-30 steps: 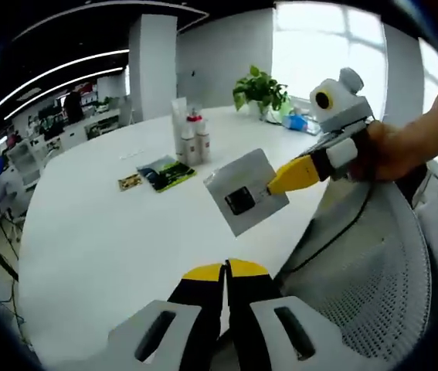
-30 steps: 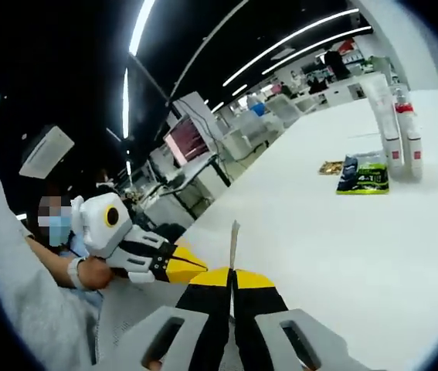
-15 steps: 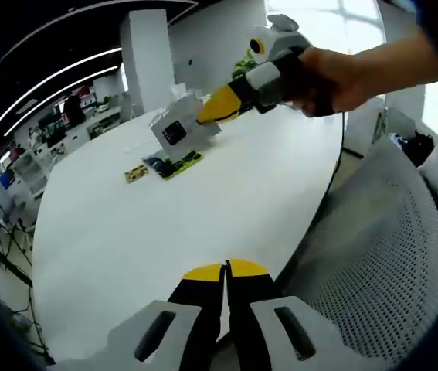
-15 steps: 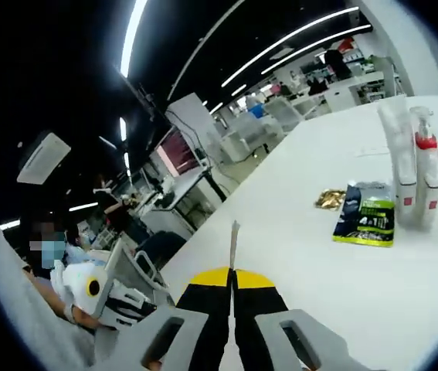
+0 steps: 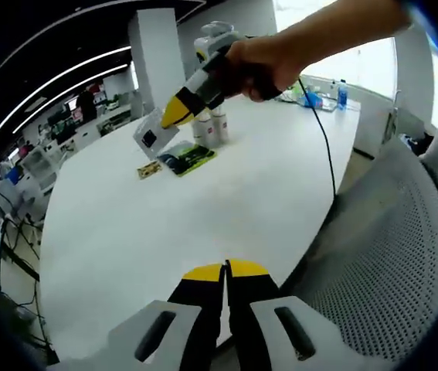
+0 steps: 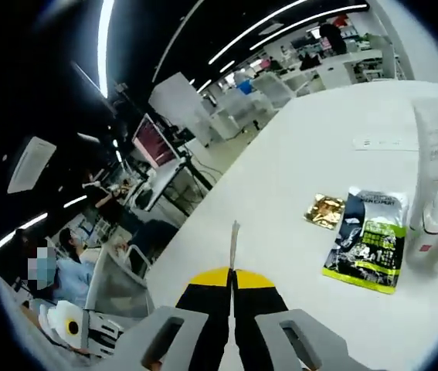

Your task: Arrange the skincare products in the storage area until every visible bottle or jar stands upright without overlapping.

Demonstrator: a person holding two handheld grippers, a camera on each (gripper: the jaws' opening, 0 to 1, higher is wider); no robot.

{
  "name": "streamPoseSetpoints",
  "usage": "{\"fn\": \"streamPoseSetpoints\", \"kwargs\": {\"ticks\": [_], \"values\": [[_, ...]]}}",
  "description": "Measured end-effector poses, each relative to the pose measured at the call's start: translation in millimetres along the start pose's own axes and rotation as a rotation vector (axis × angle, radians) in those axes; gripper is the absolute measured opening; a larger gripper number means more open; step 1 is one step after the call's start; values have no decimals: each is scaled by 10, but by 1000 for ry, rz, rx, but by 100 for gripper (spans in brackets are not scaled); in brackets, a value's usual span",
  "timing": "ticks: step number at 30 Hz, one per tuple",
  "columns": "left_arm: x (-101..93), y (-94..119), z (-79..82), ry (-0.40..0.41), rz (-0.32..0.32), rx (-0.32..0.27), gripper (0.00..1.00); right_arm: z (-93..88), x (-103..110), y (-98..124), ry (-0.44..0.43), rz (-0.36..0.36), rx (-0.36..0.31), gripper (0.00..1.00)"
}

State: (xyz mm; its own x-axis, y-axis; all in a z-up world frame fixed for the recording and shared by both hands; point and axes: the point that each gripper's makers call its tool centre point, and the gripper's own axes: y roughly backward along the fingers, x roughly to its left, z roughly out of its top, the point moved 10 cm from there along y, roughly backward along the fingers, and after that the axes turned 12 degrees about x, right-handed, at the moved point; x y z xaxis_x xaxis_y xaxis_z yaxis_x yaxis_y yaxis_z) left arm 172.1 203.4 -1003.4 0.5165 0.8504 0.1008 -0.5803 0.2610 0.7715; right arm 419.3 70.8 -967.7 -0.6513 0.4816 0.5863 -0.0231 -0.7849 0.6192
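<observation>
Meanwhile: card gripped, bottles upright at far side

Right gripper (image 6: 232,287) clamped on thin grey card (image 5: 148,137), seen edge-on in right gripper view. Left gripper (image 5: 225,272) jaws pressed together, nothing between. Bottles (image 5: 209,127) standing upright, clustered on white table (image 5: 118,224). Green-black sachet (image 6: 365,247) lying flat just beside them; small gold packet (image 6: 326,209) next to sachet.

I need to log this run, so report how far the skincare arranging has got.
Looks done: the bottles stand upright in a tight cluster, though I cannot tell whether they touch. In hand: the right gripper is shut on a grey card, held in the air near the cluster; the left gripper is shut, holding nothing. Left: a green sachet and a gold packet lie flat beside the bottles.
</observation>
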Motion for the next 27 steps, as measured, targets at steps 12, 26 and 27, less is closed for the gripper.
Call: {"fn": "streamPoseSetpoints", "kwargs": {"ticks": [12,26,27], "values": [[19,-14,-13,15,6,12,0,91,-220,-353,-146,9,63,0],[3,-59,-42,15,-7,53,0,83,-539,-516,-240,-22,121,0],[11,-60,-45,23,-6,56,0,84,-549,-524,-243,-25,121,0]]}}
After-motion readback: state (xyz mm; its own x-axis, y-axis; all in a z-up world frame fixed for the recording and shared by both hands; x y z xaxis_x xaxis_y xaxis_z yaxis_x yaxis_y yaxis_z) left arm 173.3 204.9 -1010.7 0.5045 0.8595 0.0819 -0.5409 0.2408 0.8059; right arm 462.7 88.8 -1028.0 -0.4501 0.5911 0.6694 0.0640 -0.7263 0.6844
